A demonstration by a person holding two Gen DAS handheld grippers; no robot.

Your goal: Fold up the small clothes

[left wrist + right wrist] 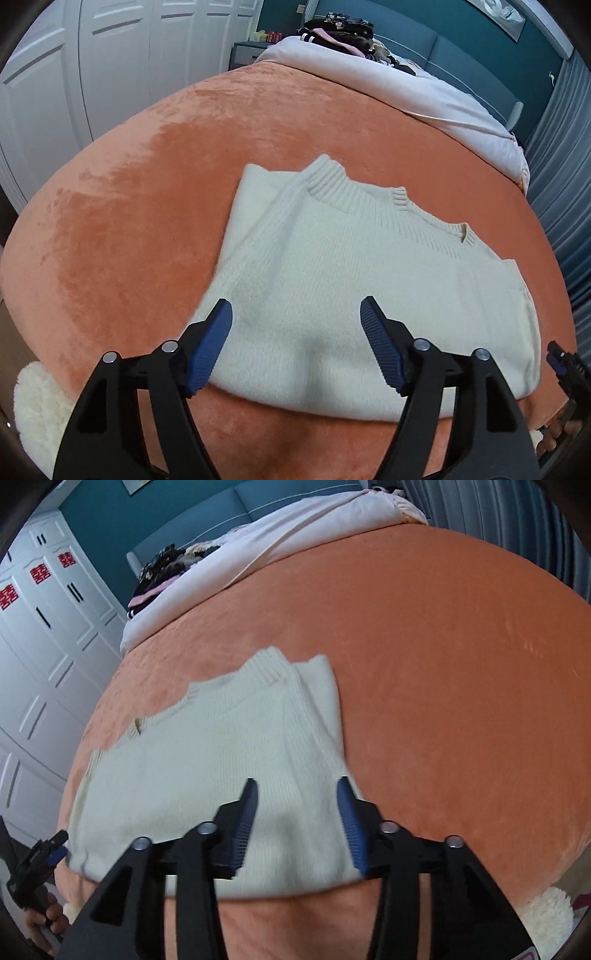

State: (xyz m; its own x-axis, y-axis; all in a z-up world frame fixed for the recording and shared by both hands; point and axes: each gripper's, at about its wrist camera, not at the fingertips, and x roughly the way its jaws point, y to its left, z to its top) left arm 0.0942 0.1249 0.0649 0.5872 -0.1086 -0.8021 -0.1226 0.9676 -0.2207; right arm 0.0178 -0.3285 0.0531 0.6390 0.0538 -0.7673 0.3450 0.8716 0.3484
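Observation:
A cream knitted sweater [354, 280] lies flat on the orange bedspread [155, 206], its sides folded in and its ribbed collar [343, 192] at the far end. My left gripper [295, 317] is open and empty above the sweater's near hem. The sweater also shows in the right wrist view [221, 760], collar [269, 668] far. My right gripper [297, 794] is open and empty above the near hem, towards the sweater's right edge. Each gripper shows at the edge of the other's view: the right gripper [565, 369], the left gripper [40, 853].
A white duvet [406, 88] and a pile of dark clothes [340, 29] lie at the bed's far end by the blue headboard [461, 40]. White wardrobe doors [74, 74] stand to the left. Fluffy cream fabric [40, 406] sits by the bed's near edge.

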